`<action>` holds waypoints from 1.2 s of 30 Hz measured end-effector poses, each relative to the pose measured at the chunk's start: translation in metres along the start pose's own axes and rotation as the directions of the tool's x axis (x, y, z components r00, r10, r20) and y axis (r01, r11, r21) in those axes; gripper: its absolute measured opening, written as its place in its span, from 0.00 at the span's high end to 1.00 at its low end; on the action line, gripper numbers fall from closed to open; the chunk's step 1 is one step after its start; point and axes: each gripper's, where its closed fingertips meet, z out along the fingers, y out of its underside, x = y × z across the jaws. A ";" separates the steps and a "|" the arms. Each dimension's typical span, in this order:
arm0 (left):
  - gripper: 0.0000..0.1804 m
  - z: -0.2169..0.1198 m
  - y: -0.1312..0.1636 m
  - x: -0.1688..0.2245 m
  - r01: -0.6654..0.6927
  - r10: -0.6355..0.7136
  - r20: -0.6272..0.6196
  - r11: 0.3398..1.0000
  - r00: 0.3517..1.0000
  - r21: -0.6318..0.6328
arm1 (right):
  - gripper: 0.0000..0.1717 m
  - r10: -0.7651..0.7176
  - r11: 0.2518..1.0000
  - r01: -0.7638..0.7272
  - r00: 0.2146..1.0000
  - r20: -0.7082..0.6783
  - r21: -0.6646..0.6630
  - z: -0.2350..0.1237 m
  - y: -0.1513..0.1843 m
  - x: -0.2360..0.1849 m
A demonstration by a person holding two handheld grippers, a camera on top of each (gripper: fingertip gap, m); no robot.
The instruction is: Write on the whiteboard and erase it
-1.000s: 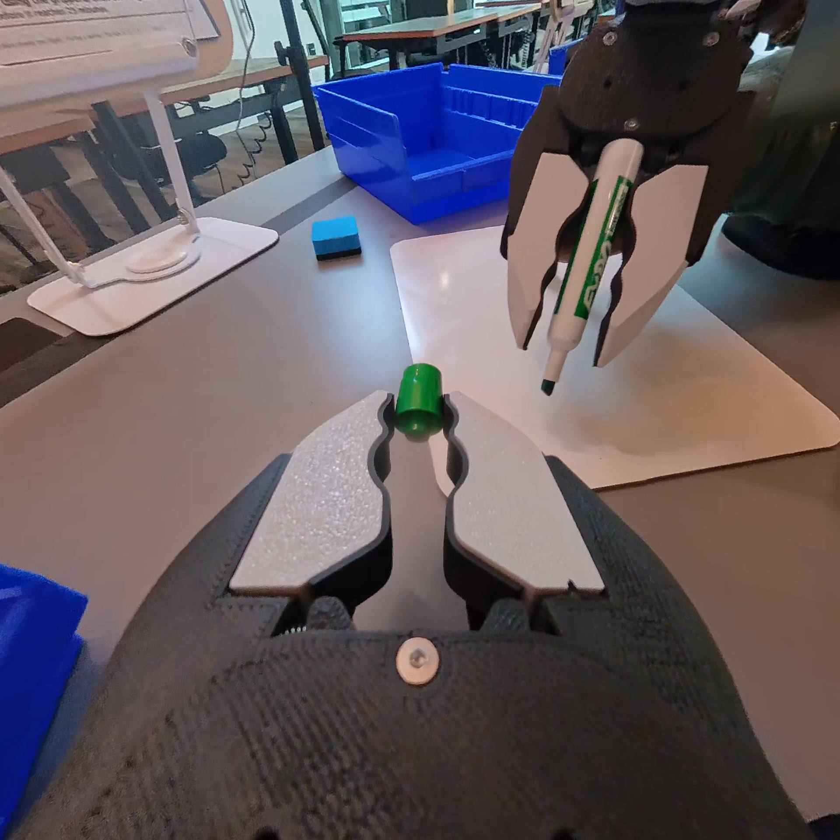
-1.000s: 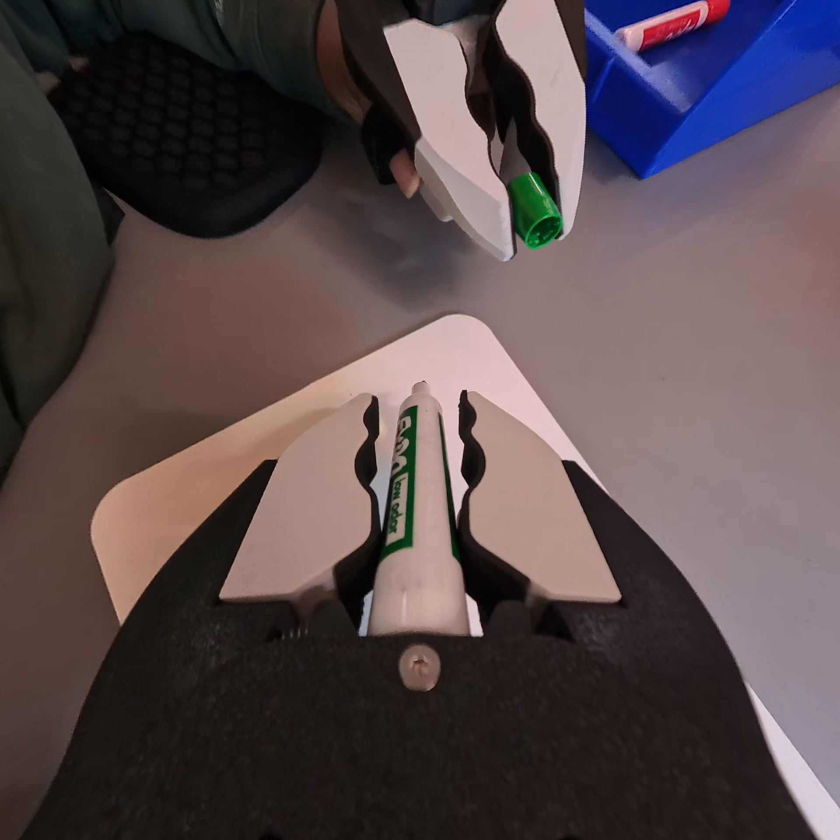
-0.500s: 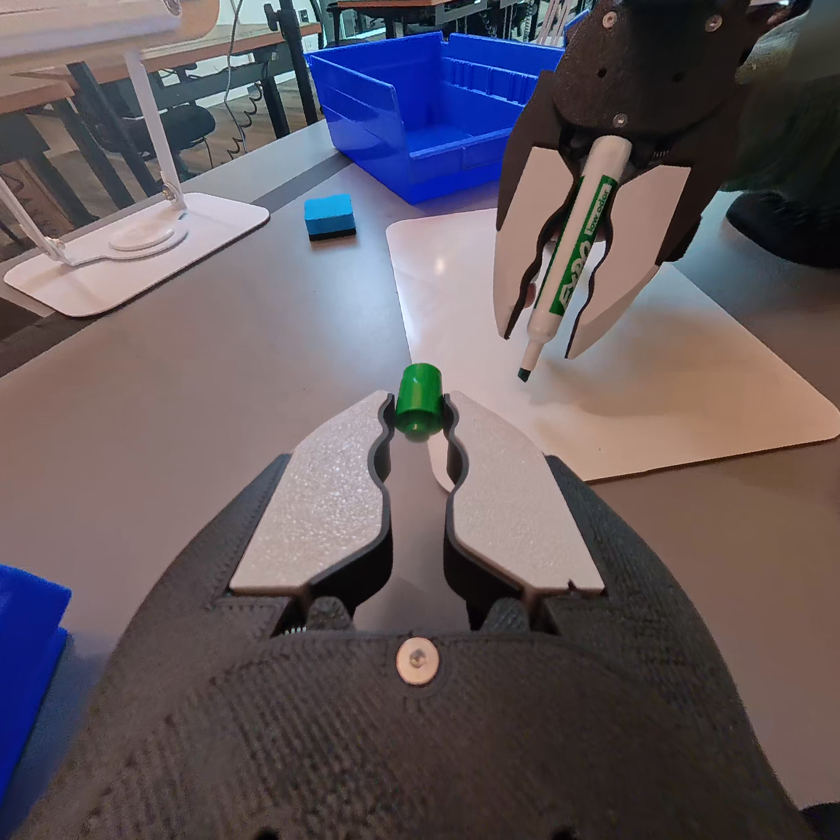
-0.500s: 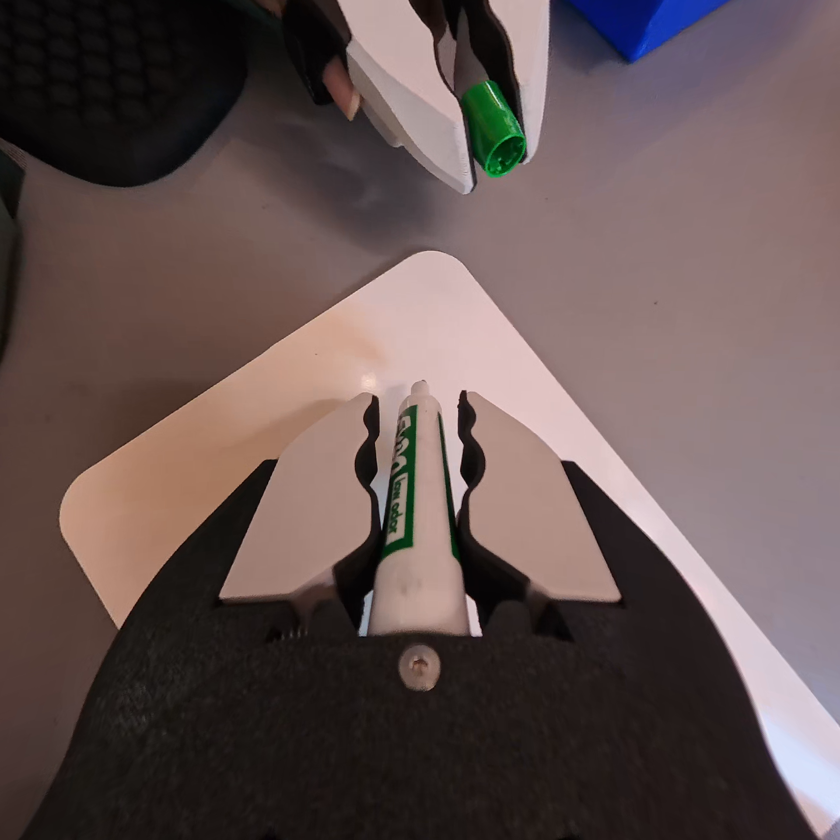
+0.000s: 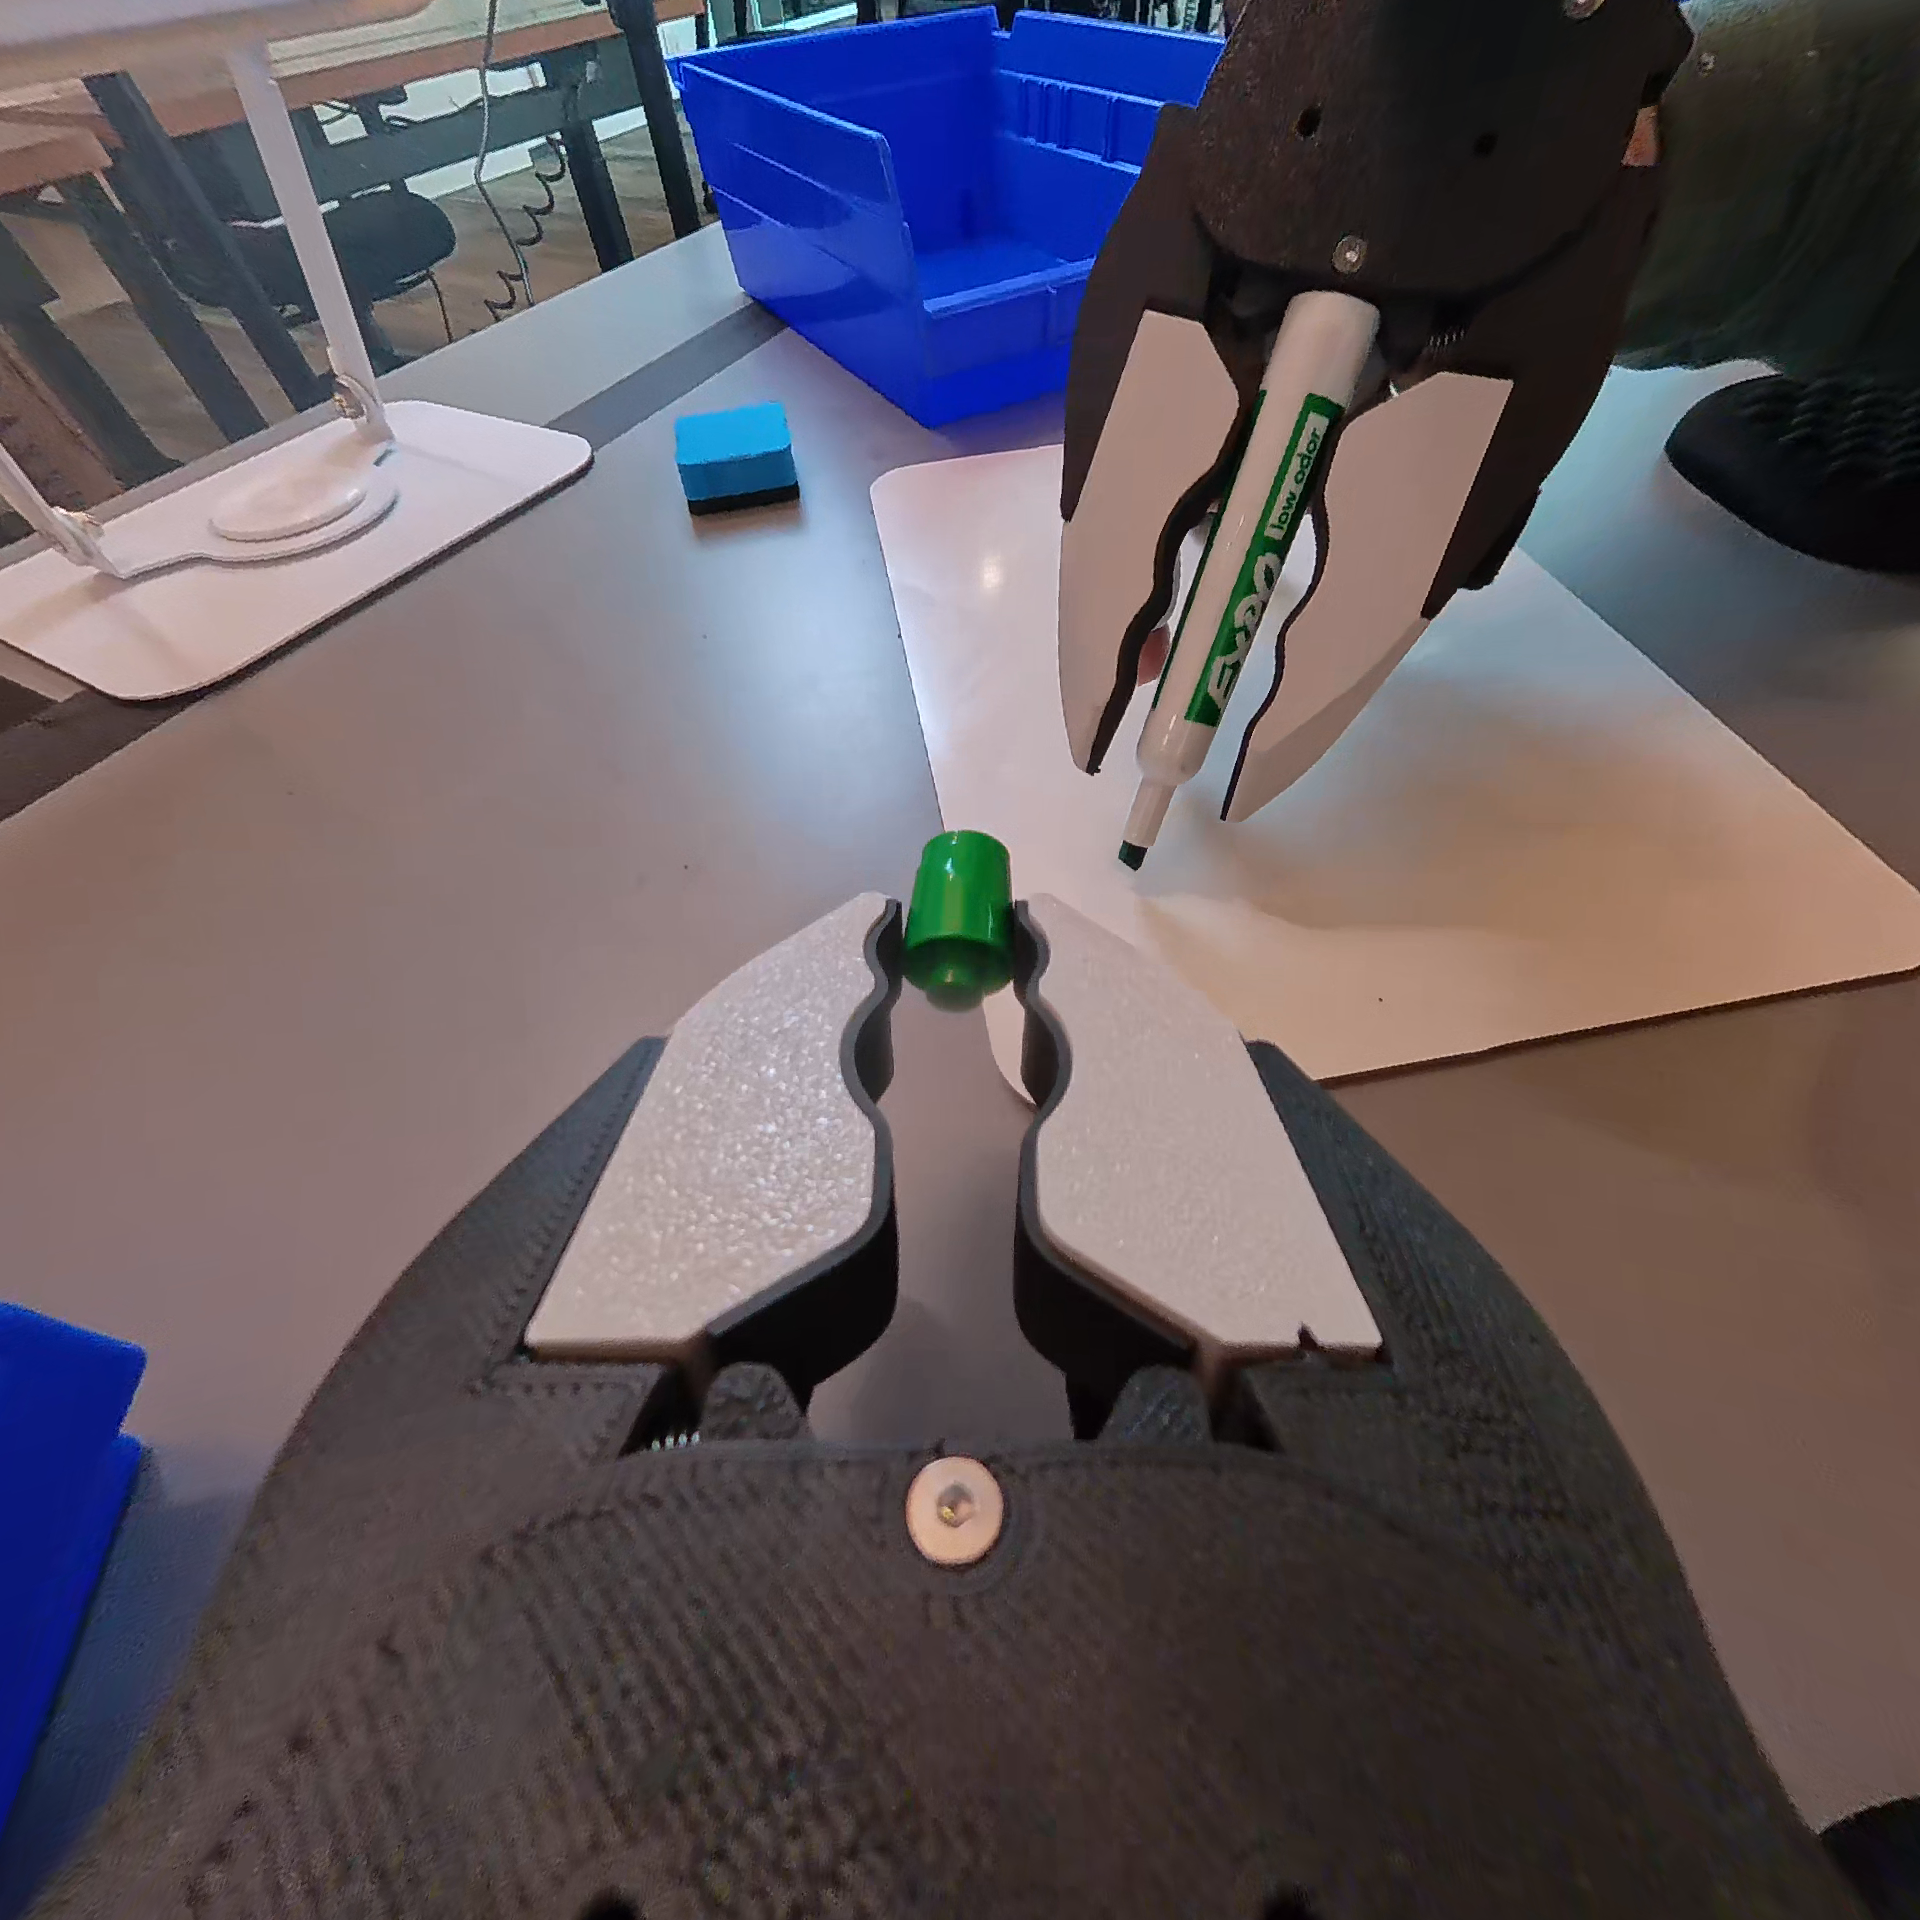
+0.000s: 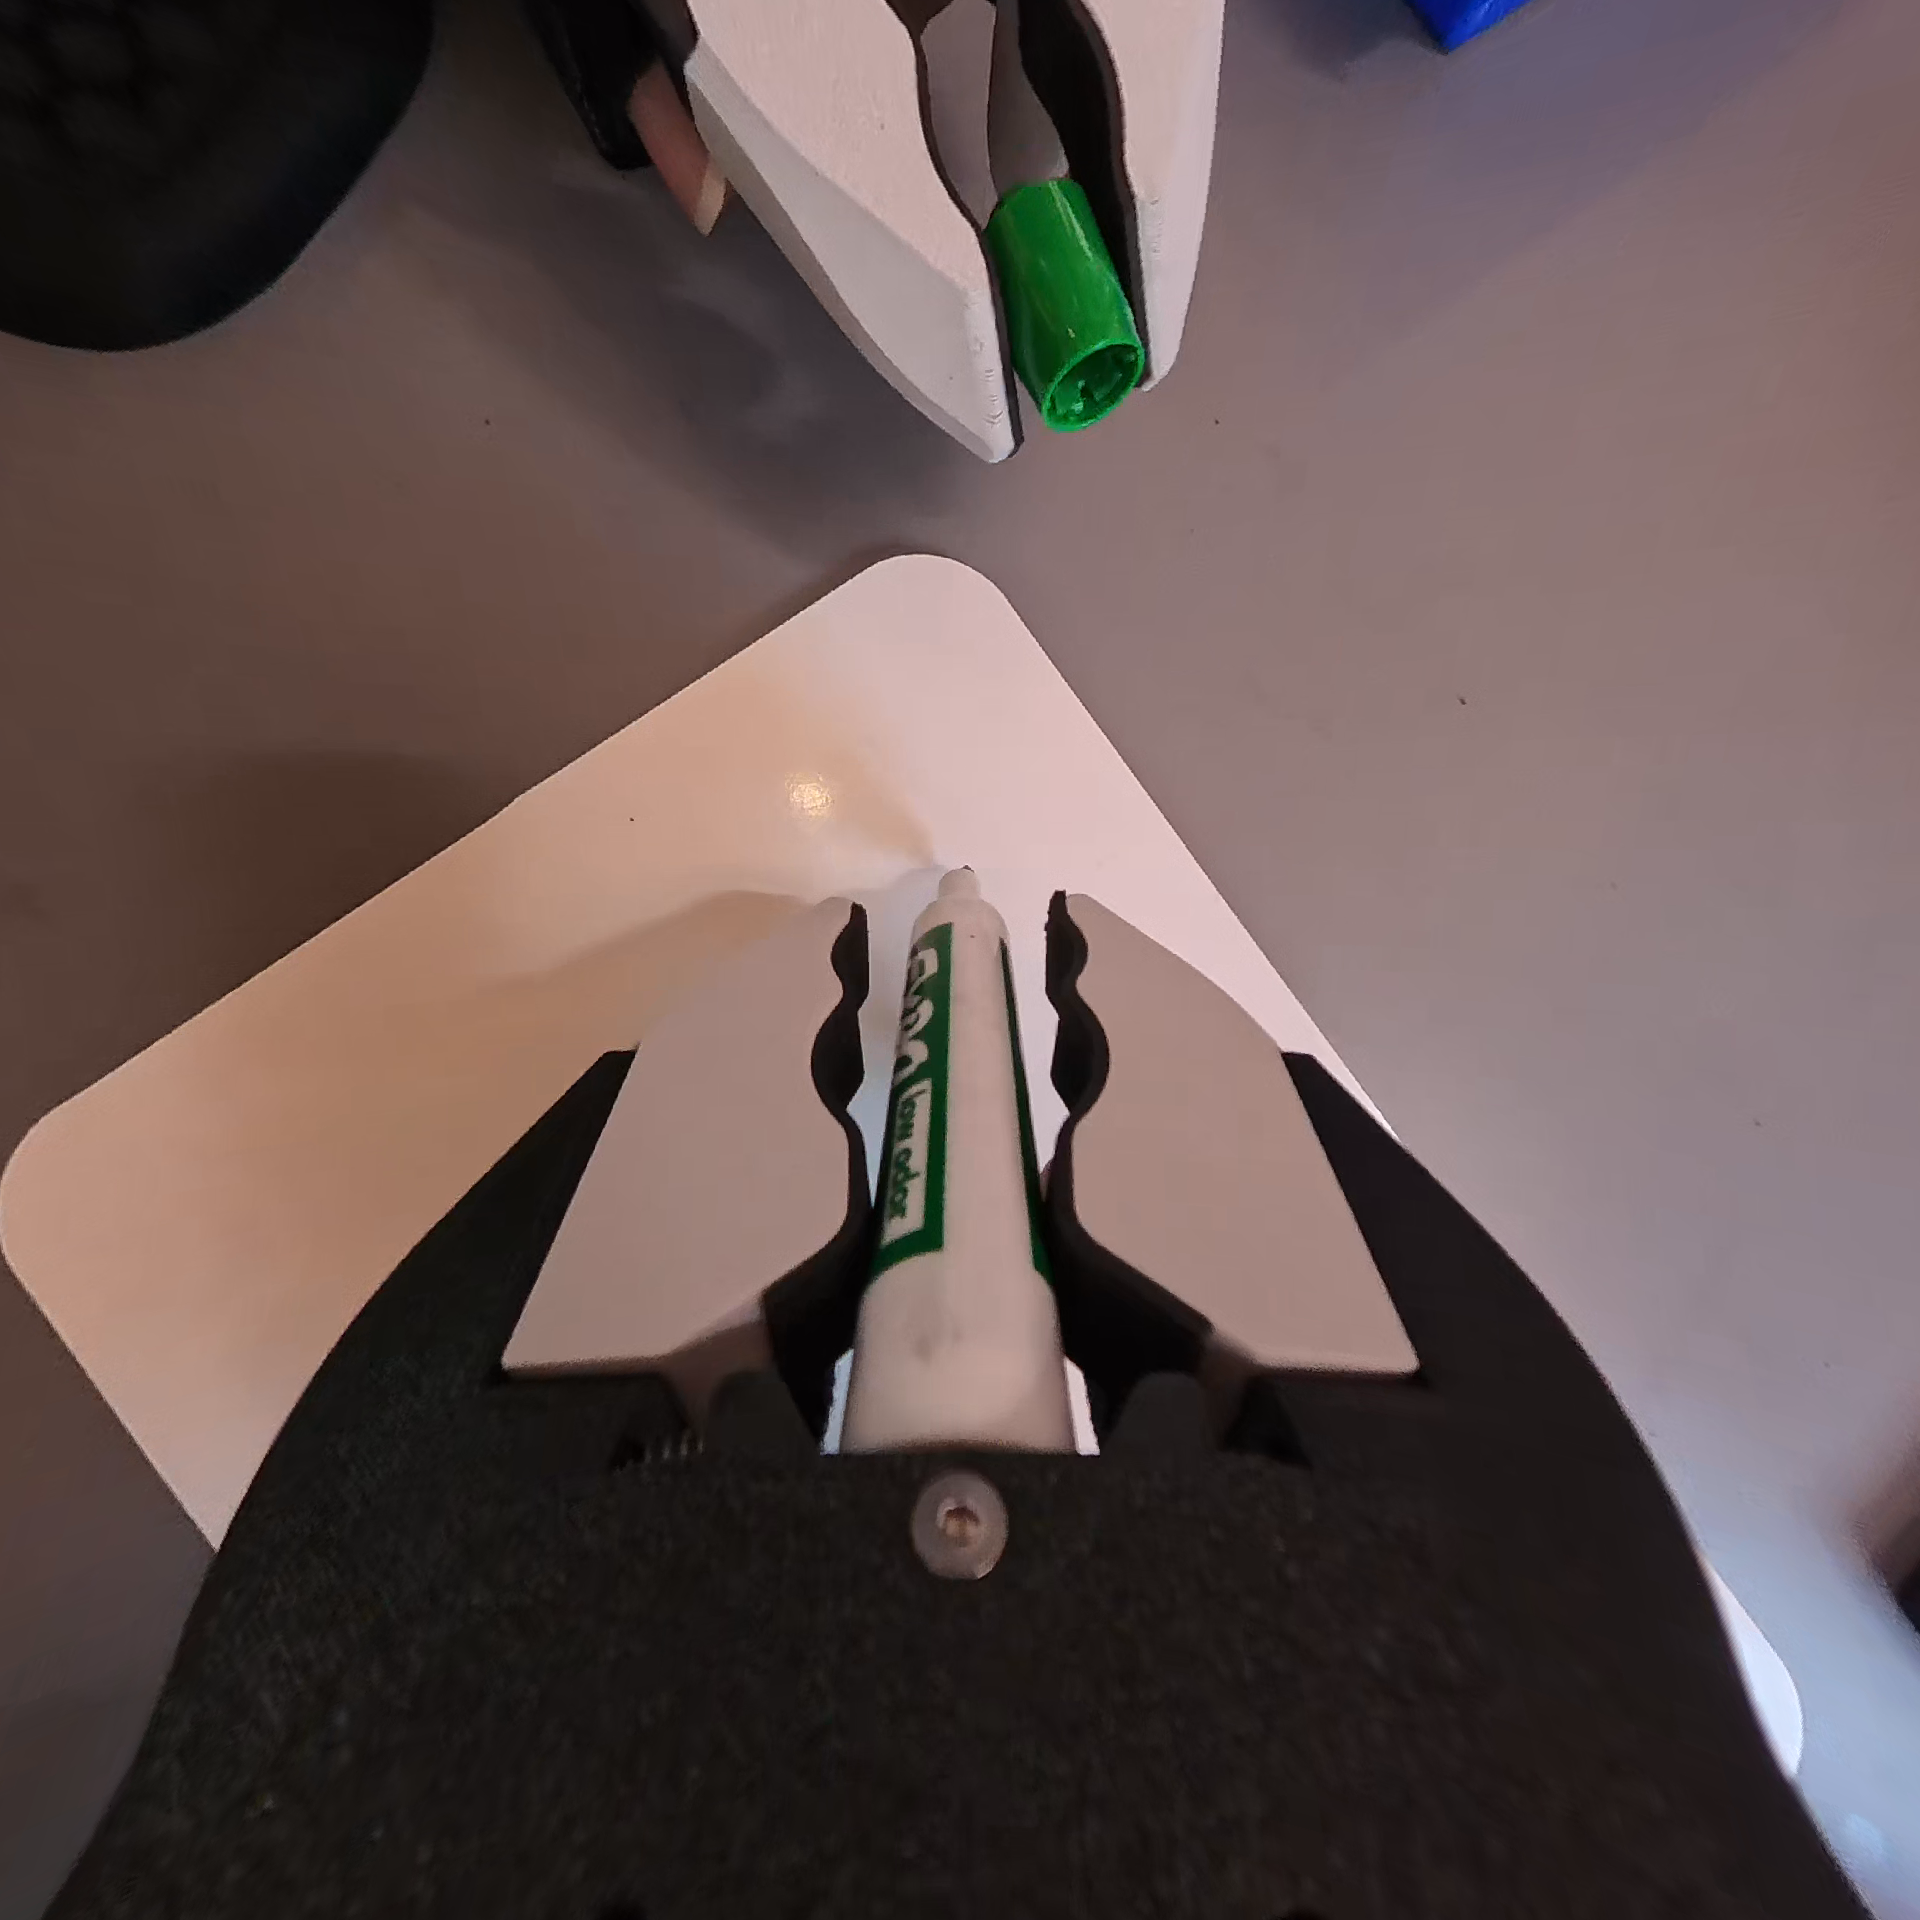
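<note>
Now, my notes:
Right gripper (image 6: 956,904): I've got the marker (image 6: 961,1143) clamped, tip low over the whiteboard (image 5: 1455,883).
Left gripper (image 5: 956,914): pinching the green cap (image 5: 956,914).
Eraser (image 5: 736,457): on the table (image 5: 416,883), beside the whiteboard.

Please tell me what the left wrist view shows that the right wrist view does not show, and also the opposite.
Only the left wrist view shows the blue eraser, the blue bin and the white stand base. Only the right wrist view shows the open mouth of the green cap and the whiteboard's near rounded corner. Both show the whiteboard, the left tool gripping the cap, and the right tool carrying the uncapped marker.
</note>
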 end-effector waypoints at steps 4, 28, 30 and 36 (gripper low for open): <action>0.89 0.001 0.002 0.000 -0.007 0.007 0.001 1.000 1.000 -0.010 | 0.80 -0.017 1.000 0.017 1.000 -0.019 -0.023 0.000 0.002 0.001; 0.89 0.002 0.003 0.000 -0.013 0.013 0.001 1.000 1.000 -0.024 | 0.80 -0.114 0.991 0.116 0.993 0.025 -0.063 0.012 -0.011 -0.019; 0.89 0.002 0.004 0.000 -0.013 0.013 0.000 1.000 1.000 -0.026 | 0.80 -0.122 0.990 0.124 0.992 0.035 -0.064 0.012 -0.011 -0.026; 0.89 0.003 0.005 0.000 -0.012 0.012 -0.003 0.999 1.000 -0.032 | 0.80 -0.133 0.987 0.139 0.988 0.082 -0.074 0.005 -0.005 -0.055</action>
